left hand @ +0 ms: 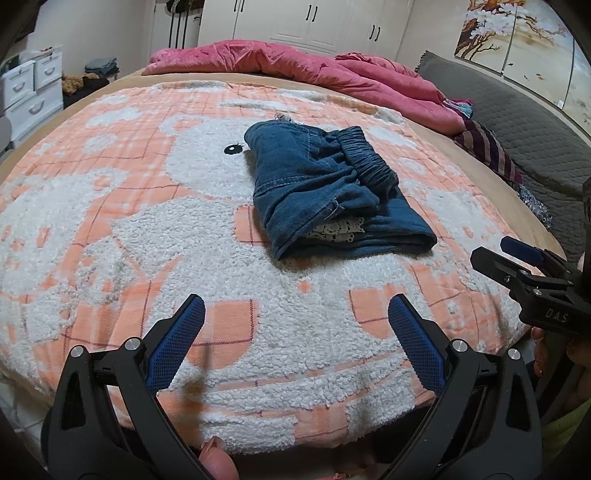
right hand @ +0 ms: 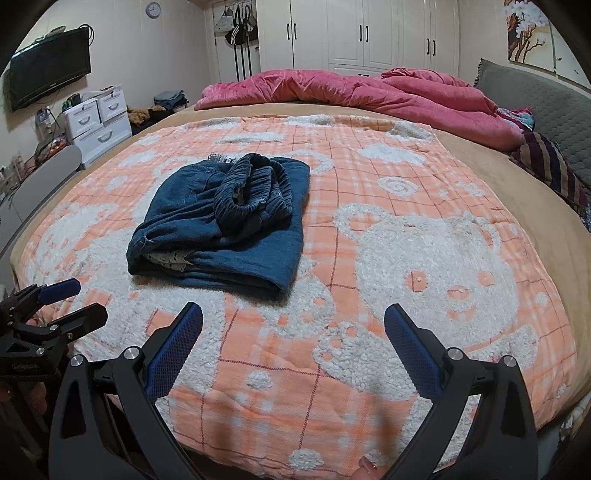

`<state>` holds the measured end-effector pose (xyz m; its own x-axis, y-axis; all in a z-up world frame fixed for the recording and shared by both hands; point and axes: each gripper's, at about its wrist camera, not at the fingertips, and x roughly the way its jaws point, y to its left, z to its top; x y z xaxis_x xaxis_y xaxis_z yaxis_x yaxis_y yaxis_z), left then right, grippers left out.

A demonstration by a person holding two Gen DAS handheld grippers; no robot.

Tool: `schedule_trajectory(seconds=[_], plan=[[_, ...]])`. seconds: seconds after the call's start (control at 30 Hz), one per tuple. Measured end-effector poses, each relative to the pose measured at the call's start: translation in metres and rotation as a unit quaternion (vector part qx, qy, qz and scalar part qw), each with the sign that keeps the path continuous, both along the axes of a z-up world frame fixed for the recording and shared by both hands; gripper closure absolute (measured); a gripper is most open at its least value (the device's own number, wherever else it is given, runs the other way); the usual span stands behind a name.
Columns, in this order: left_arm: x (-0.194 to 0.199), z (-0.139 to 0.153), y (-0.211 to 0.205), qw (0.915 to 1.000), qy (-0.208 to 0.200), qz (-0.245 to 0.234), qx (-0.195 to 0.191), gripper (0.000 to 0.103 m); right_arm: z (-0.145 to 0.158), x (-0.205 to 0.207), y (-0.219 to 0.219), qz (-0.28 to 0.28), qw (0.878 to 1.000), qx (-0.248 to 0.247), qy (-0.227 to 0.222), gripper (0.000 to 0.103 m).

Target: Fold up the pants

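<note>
Blue denim pants (left hand: 325, 192) lie folded in a compact bundle on the orange and white bear blanket (left hand: 147, 229), elastic waistband on top and white lace showing at the near edge. They also show in the right wrist view (right hand: 229, 225). My left gripper (left hand: 297, 314) is open and empty, held above the blanket near of the pants. My right gripper (right hand: 293, 321) is open and empty, near and to the right of the pants. Each gripper shows in the other's view: the right one (left hand: 517, 258) and the left one (right hand: 70, 299).
A crumpled pink duvet (right hand: 369, 92) lies along the far side of the bed. Grey pillows (right hand: 546, 107) and striped clothes (right hand: 550, 166) sit at the right. White drawers (right hand: 99, 118) and a wall TV (right hand: 48, 77) stand at the left, wardrobes (right hand: 362, 33) behind.
</note>
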<state>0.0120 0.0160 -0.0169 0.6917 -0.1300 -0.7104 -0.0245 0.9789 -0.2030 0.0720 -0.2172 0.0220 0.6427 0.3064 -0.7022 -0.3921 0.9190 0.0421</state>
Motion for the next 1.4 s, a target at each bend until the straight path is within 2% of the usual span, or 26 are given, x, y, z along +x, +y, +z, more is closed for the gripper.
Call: schedule_trajectory(seconds=[0.53,1.0,1.1,1.2,1.3,1.4], plan=[[0.000,0.001,-0.002,1.0000,0.006,0.003,0.007,0.010,-0.005,0.002,-0.002,-0.001,1.000,-0.006,0.004,0.005],[-0.002,0.010,-0.011,0.9993,-0.009,-0.030,-0.021,0.010,-0.010,0.010,-0.011,-0.017,1.000,-0.005,0.011,0.005],[0.001,0.012,-0.008,0.9998,-0.009,-0.015,-0.006,0.010,-0.011,0.018,-0.026,-0.046,0.999,0.008,0.020,0.005],[0.004,0.016,0.003,0.9995,-0.021,-0.007,-0.021,0.010,-0.012,0.034,-0.050,-0.079,0.995,0.042,0.043,0.005],[0.011,0.024,0.024,0.9991,-0.032,0.012,-0.027,0.010,-0.013,0.065,-0.091,-0.134,0.985,0.074,0.075,0.005],[0.029,0.028,0.062,0.9982,-0.017,0.056,-0.010,0.010,-0.012,0.095,-0.125,-0.176,0.980,0.056,0.078,0.005]])
